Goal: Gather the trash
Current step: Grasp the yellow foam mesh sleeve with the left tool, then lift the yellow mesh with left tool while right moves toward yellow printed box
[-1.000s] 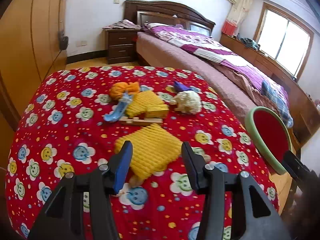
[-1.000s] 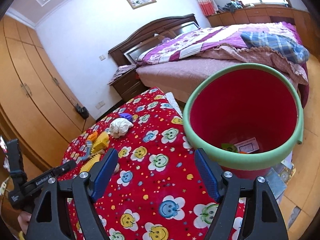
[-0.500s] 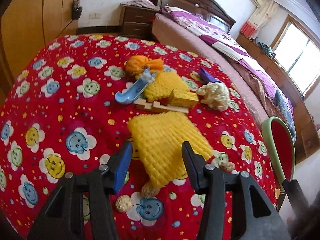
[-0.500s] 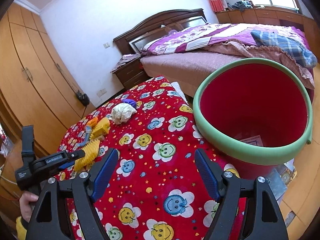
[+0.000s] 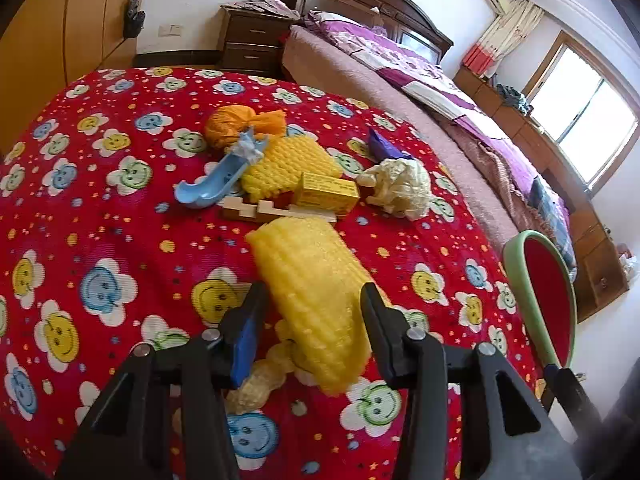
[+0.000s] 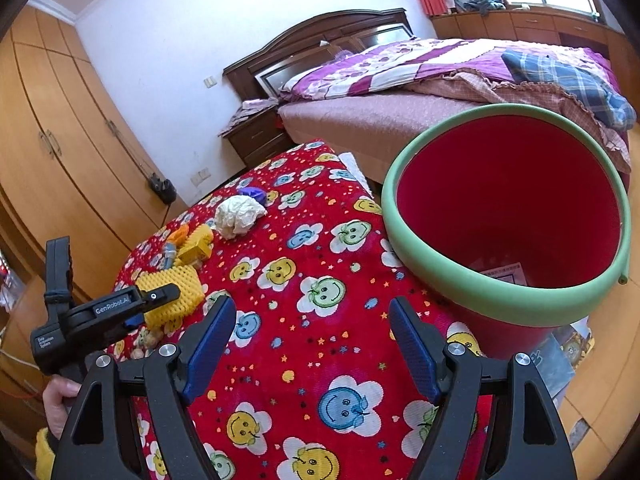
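Near cloth's front edge, left gripper (image 5: pixel 312 316) fingers closing astride yellow foam net (image 5: pixel 316 292); right gripper (image 6: pixel 310 336) fingers spread, empty.

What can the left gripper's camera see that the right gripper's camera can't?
Only the left wrist view shows the blue scoop, the wooden pieces and the left gripper closing around the yellow foam net. Only the right wrist view shows inside the red bucket and the open right gripper. Both show the crumpled paper and the red cloth.
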Demonstrator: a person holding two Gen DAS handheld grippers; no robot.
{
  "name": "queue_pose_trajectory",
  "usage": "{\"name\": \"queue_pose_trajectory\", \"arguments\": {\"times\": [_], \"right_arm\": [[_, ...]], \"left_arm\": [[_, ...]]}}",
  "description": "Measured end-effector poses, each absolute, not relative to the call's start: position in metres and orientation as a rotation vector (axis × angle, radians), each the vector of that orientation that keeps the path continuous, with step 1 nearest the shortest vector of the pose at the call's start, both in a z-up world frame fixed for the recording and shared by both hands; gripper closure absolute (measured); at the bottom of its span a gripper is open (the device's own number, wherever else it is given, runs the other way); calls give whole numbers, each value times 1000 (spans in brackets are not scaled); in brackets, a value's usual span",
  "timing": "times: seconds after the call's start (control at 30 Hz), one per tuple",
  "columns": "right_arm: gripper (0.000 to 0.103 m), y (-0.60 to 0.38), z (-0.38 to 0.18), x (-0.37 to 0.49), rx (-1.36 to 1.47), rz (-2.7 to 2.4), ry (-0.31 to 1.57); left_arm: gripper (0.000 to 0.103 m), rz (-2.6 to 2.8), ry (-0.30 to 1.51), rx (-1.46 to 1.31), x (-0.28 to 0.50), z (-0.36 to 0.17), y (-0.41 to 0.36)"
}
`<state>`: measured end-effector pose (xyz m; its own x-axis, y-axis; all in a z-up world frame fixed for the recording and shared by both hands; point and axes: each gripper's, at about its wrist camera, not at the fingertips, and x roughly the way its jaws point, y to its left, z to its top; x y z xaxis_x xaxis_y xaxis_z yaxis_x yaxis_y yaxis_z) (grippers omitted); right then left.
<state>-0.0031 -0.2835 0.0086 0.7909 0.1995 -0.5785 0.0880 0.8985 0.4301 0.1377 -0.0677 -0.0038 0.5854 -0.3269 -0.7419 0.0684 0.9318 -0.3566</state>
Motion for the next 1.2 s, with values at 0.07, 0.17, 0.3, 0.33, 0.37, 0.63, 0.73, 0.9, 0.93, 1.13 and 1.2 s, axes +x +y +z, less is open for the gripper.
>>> {"name": "queue_pose_trajectory", "arguments": {"times": [0.07, 0.17, 0.3, 0.33, 0.37, 0.63, 0.73, 0.9, 0.93, 1.13, 1.2], "right_arm": [[23, -283, 8, -3, 461, 65, 666], [23, -280, 9, -3, 457, 75, 672], [23, -275, 12, -5, 440, 86, 674], [23, -274, 12, -5, 438, 87, 675], [23, -273, 13, -5, 438, 90, 676], [23, -261, 19, -1, 410, 112, 681], [23, -252, 20, 4, 399, 127, 689], [23, -237, 23, 15, 378, 158, 705], [23, -234, 24, 18, 371, 164, 707], [23, -211, 34, 41, 340, 208, 720], [23, -200, 38, 53, 326, 218, 719]], "left_arm": [[62, -238, 913, -305, 141, -3, -68], [83, -251, 898, -303, 144, -1, -69], [92, -279, 869, -305, 141, 8, -68], [92, -285, 862, -306, 139, 11, -67], [92, -290, 859, -310, 137, 13, -66], [92, -270, 790, -335, 121, 41, -37], [92, -229, 751, -318, 115, 52, -25], [92, -162, 710, -281, 109, 59, -4], [92, -144, 711, -279, 111, 59, 2], [92, -55, 693, -259, 122, 58, 32], [92, -25, 686, -248, 128, 57, 41]]}}
